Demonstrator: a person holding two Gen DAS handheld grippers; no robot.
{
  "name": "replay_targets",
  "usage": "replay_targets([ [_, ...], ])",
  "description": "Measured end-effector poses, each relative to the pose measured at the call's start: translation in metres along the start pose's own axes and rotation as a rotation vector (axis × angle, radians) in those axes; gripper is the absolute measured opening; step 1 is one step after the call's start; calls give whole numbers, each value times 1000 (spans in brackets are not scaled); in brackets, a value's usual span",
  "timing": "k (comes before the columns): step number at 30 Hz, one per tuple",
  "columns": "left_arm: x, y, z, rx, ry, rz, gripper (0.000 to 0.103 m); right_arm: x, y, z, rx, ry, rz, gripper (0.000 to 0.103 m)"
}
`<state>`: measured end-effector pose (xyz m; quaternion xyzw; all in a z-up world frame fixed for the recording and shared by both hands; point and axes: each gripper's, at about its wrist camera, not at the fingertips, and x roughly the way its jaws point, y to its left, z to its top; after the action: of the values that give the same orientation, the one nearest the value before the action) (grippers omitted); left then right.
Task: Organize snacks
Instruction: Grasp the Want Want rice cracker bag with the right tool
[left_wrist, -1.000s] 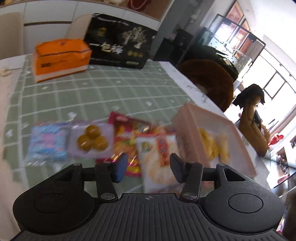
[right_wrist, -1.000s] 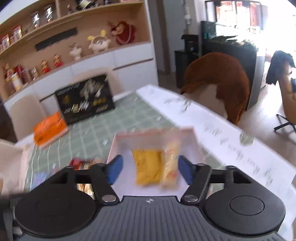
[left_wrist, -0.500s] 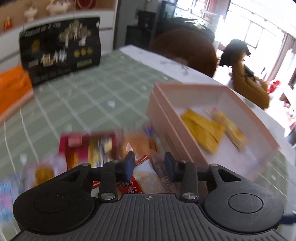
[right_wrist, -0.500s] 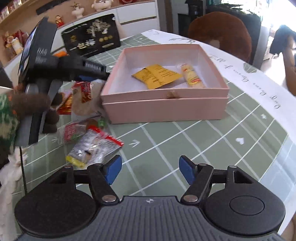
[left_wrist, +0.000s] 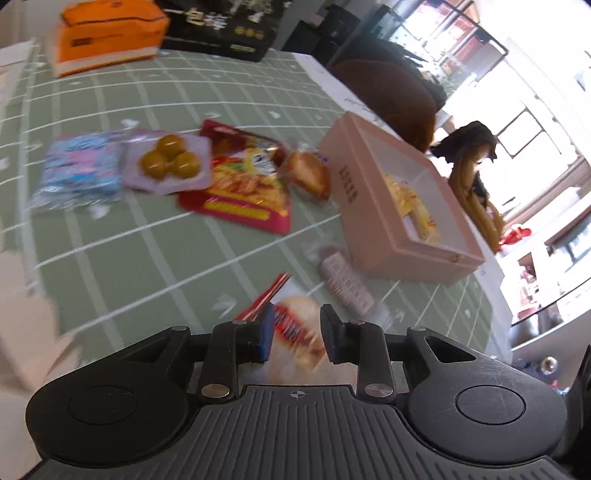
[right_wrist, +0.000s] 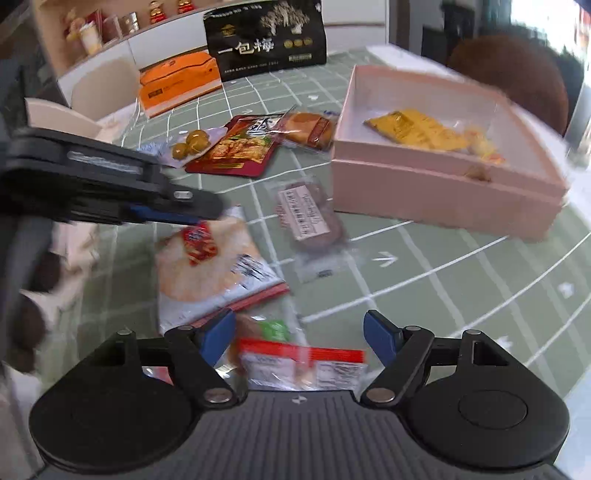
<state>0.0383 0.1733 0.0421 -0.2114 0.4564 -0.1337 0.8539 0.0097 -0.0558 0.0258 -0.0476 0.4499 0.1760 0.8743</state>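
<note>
On the green checked surface (right_wrist: 424, 258), snacks were seen laid out from left to right. At far left, the left hand-held gripper (right_wrist: 207, 218) was reaching over a pale rice-cracker packet (right_wrist: 207, 266), its jaws closing with the packet's upper edge between them; whether the pads had yet pinched the film could not be told through the blur. The packet was judged light and crinkly, its contents brittle, so a hold on the flat sealed edge, not across the crackers, was thought safest.

Further back lay a clear pack of green-yellow fruit (right_wrist: 190, 144), a red foil pouch (right_wrist: 236, 151) and a wrapped bun (right_wrist: 310, 129), close together and partly overlapping. Nearer the middle, a brown cake in clear wrap (right_wrist: 306, 218) rested just beside the pink box.

In the foreground, the right hand-held gripper (right_wrist: 299, 334) hung with jaws wide and opening above a small red-striped packet (right_wrist: 299, 365), which sat between the fingers untouched by either pad. That packet looked slippery and soft, and a pinch at its seam was judged the better hold.

At right stood the open pink box (right_wrist: 443, 195), with a yellow sachet (right_wrist: 417, 129) and a small wrapped stick (right_wrist: 480, 146) already inside. Most snacks were yet to be boxed.
</note>
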Motion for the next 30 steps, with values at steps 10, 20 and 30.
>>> replay_targets([
  [10, -6, -29, -44, 64, 103, -37, 31, -32, -50, -16, 22, -17, -146, 77],
  [20, 16, -87, -74, 276, 149, -1, 32, -54, -37, -57, -24, 16, -66, 81],
  [30, -6, -64, -62, 128, 48, 26, 31, -64, -54, -57, 41, -49, -224, 86],
])
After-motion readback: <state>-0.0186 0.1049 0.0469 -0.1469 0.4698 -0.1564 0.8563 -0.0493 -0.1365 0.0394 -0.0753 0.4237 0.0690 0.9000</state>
